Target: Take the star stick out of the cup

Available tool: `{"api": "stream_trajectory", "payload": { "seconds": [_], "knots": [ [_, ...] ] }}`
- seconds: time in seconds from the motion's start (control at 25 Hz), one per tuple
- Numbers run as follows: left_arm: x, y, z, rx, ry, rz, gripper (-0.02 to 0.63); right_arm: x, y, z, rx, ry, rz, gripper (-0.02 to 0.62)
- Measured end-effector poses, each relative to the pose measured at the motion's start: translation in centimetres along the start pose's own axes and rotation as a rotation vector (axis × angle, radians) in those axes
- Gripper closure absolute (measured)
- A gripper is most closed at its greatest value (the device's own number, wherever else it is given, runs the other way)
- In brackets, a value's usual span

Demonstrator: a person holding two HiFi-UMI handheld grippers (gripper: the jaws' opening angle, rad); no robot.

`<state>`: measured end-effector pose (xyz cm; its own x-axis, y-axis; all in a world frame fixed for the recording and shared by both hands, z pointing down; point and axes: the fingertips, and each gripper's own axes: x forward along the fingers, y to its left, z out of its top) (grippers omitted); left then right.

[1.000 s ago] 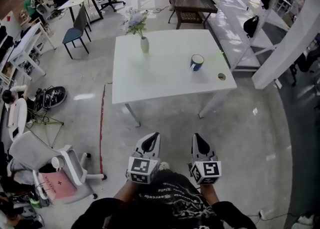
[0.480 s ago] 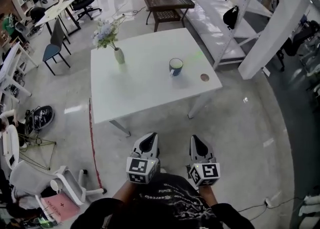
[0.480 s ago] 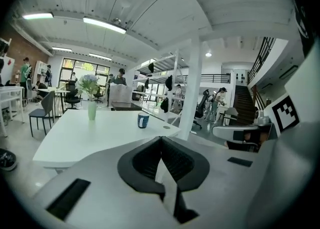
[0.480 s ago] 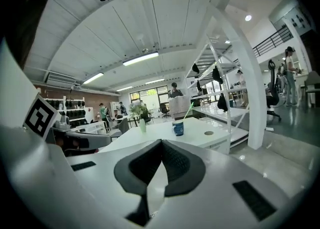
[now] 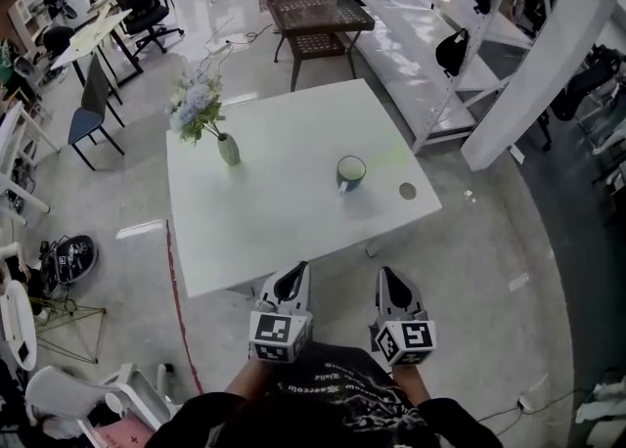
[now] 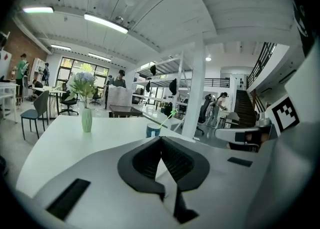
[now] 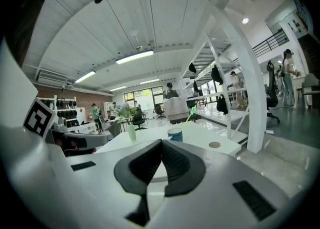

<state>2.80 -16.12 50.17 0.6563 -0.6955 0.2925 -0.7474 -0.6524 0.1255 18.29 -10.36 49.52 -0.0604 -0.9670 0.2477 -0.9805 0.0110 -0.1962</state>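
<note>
1. One person holds two grey-white grippers low in front of the body, short of the near edge of the one white square bench (image 5: pixel 284 221). The left gripper (image 5: pixel 295 278) and the right gripper (image 5: pixel 390 283) sit side by side, a little apart.
2. Each gripper carries one cube with black square markers, so there are two cubes in all.
3. The left gripper's two dark ribbed fingers (image 6: pixel 144 159) are pressed together with nothing between them.
4. The right gripper's two fingers (image 7: pixel 142 165) are likewise closed tip to tip and empty.
5. One blue-and-white ceramic cup (image 5: pixel 350 173) stands upright on the right half of the bench, well apart from both grippers.
6. One thin pale-green star stick (image 7: pixel 190 115) stands in the cup. It leans to the right and its star end rises above the rim.
7. One small round brown disc (image 5: pixel 408 191) lies flat on the bench to the right of the cup, near the bench's right edge and not touching the cup.
8. One pale green vase of blue-and-white flowers (image 5: pixel 228 150) stands upright on the left part of the bench, well apart from the cup.
9. One dark wicker-topped table (image 5: pixel 318 14) stands on the floor beyond the bench.
</note>
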Motion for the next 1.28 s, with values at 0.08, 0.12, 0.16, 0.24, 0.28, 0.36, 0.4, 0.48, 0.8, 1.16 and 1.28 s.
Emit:
{"api": "stream_trajectory", "payload": {
  "seconds": [0.08,0.12,0.16,0.24,0.28,0.36,0.4,0.48,0.8,1.16,1.28],
  "knots": [
    [2.2,2.8,1.6,-0.005,-0.021,-0.008,0.588,3.6,0.4,1.1,0.006,-0.007,-0.011,0.586],
    [3.4,4.2,2.1,0.001,-0.025,-0.009,0.588,5.4,0.5,1.6,0.007,-0.013,-0.013,0.586],
    [4.5,5.6,2.6,0.010,-0.026,-0.009,0.588,7.3,0.7,2.0,0.006,-0.020,-0.014,0.586],
    [6.9,8.1,3.2,0.024,-0.028,-0.014,0.588,10.7,0.8,2.4,0.004,-0.029,-0.016,0.586],
    [8.0,9.1,3.4,0.028,-0.029,-0.018,0.587,12.3,0.8,2.4,0.007,-0.032,-0.021,0.586],
    [9.9,10.6,3.5,0.029,-0.025,-0.028,0.588,14.8,0.3,2.1,0.020,-0.031,-0.038,0.586],
    [10.5,11.2,3.5,0.029,-0.020,-0.034,0.588,15.6,0.1,2.1,0.029,-0.029,-0.050,0.586],
    [11.2,12.0,3.6,0.032,-0.015,-0.047,0.588,16.5,-0.3,2.2,0.042,-0.035,-0.080,0.586],
    [14.3,12.0,4.2,0.018,0.004,-0.054,0.588,19.5,-5.3,5.3,0.082,-0.082,-0.137,0.586],
    [15.8,12.0,5.7,-0.010,0.018,-0.008,0.587,22.4,-9.3,6.9,0.161,-0.063,-0.155,0.584],
    [16.8,12.1,5.9,-0.018,0.015,0.008,0.588,24.1,-10.9,6.7,0.172,-0.034,-0.139,0.584]
  ]
}}
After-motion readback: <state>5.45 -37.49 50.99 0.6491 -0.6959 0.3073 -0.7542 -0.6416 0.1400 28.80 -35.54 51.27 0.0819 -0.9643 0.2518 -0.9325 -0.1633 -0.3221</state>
